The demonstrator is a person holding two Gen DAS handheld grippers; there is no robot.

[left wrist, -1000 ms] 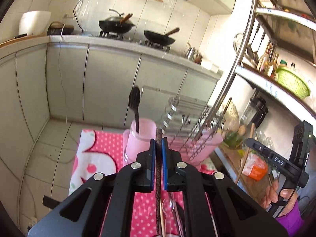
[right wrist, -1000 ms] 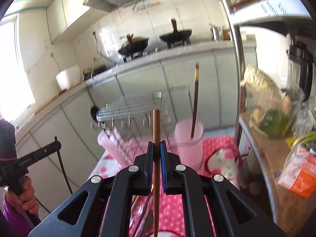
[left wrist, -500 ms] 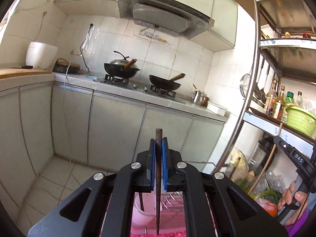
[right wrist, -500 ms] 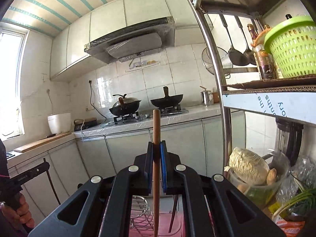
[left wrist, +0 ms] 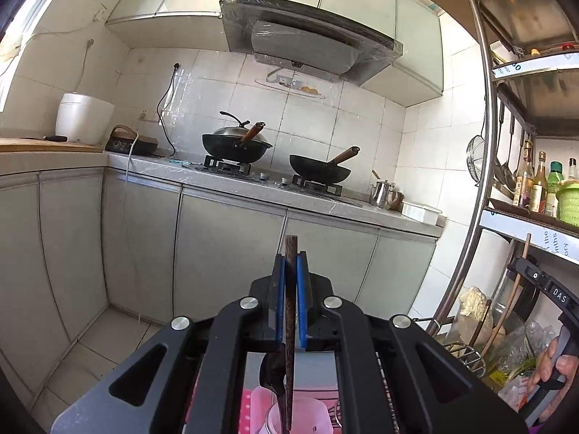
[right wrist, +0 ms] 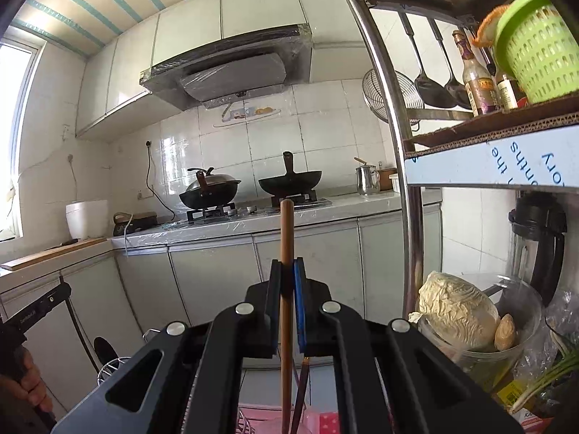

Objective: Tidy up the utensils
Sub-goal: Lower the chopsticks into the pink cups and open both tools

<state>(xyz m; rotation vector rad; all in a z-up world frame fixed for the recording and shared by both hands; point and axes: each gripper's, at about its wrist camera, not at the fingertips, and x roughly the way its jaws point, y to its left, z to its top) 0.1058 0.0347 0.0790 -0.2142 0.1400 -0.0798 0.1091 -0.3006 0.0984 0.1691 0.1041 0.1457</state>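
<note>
My left gripper is shut on a dark brown wooden utensil handle, which stands upright between the blue pads. Under it a pink cup shows at the bottom edge, holding a black spoon. My right gripper is shut on a light brown wooden stick, also upright. Below it lie the pink cup with a dark utensil in it and a wire rack. Each view catches the other gripper at its side, the right gripper and the left gripper.
A steel shelf post and shelves with bottles and a green basket stand on the right. A bowl of vegetables sits on a lower shelf. Grey cabinets and a stove with two woks lie ahead.
Both grippers have lifted and tilted up. The pink cup, rack and dotted cloth have dropped to the bottom edge, and the stove, hood and ceiling now fill the views. Both grips are unchanged.
</note>
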